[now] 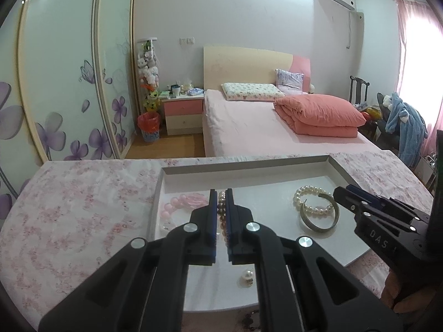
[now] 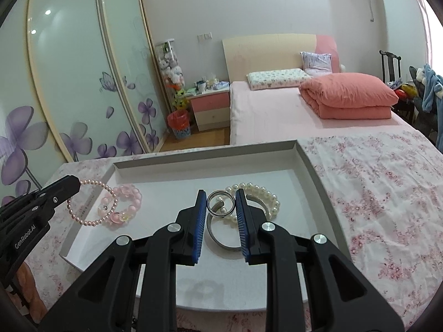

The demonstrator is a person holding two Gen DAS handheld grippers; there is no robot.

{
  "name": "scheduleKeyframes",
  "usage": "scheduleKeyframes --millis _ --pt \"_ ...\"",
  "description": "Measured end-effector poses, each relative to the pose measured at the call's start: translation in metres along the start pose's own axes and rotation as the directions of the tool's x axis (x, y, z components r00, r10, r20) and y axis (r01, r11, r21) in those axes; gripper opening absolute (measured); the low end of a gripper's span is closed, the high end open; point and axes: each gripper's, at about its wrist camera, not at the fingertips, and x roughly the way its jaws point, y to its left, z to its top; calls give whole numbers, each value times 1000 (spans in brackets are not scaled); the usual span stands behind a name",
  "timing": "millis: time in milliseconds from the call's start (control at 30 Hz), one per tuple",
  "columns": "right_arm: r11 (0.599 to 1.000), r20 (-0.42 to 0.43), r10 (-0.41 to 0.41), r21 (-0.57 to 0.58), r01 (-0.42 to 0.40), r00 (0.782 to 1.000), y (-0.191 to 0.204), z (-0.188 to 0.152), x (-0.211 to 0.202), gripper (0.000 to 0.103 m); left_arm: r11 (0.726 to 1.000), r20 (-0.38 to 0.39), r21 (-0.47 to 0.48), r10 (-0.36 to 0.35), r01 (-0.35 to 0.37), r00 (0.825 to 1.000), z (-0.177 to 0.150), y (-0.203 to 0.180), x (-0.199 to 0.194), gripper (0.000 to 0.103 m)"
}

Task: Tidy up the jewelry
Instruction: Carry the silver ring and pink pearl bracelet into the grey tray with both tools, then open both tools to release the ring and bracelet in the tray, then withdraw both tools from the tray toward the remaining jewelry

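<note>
Left hand-held gripper [image 1: 221,210] pinches a limp pink pearl-bead strand [image 2: 92,203], light and slippery. Right hand-held gripper [image 2: 220,207] pinches a small rigid silver ring [image 2: 220,207] by its rim.

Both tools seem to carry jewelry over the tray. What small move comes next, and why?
Probably lower the right gripper so its pinched ring reaches bare tray floor beside the bangle, then let go: the ring is not yet set down.

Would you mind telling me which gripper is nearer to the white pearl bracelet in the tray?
Right. The right gripper hangs just over the white pearl bracelet and silver bangle, holding a ring; the left gripper sits at the tray's opposite side, by the pink beads.
</note>
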Motion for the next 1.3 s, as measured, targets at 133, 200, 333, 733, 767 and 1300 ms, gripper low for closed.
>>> scheduleKeyframes --millis 133,200,333,733,767,1300 --pt "1000 -19 -2 5 2 1000 1 0 7 23 1000 -18 -8 -12 12 1000 -1 0 8 7" --pt "1000 -27 -2 7 2 1000 1 0 10 23 1000 -25 -13 -15 15 1000 -2 0 10 7" --pt "1000 -40 -3 5 3 999 1 -1 13 23 1000 -35 -21 -20 20 999 -3 1 14 10" --pt "999 -23 -3 35 4 1000 -7 1 0 38 998 -21 -58 1 -2 1000 0 16 1 27" --pt "999 -22 -4 35 5 1000 -8 0 -2 38 998 -21 -60 2 -3 1000 -1 17 -1 27" --pt "1000 -83 27 -11 -28 996 -4 -37 -53 38 997 -48 -76 4 -7 999 -39 36 -53 34"
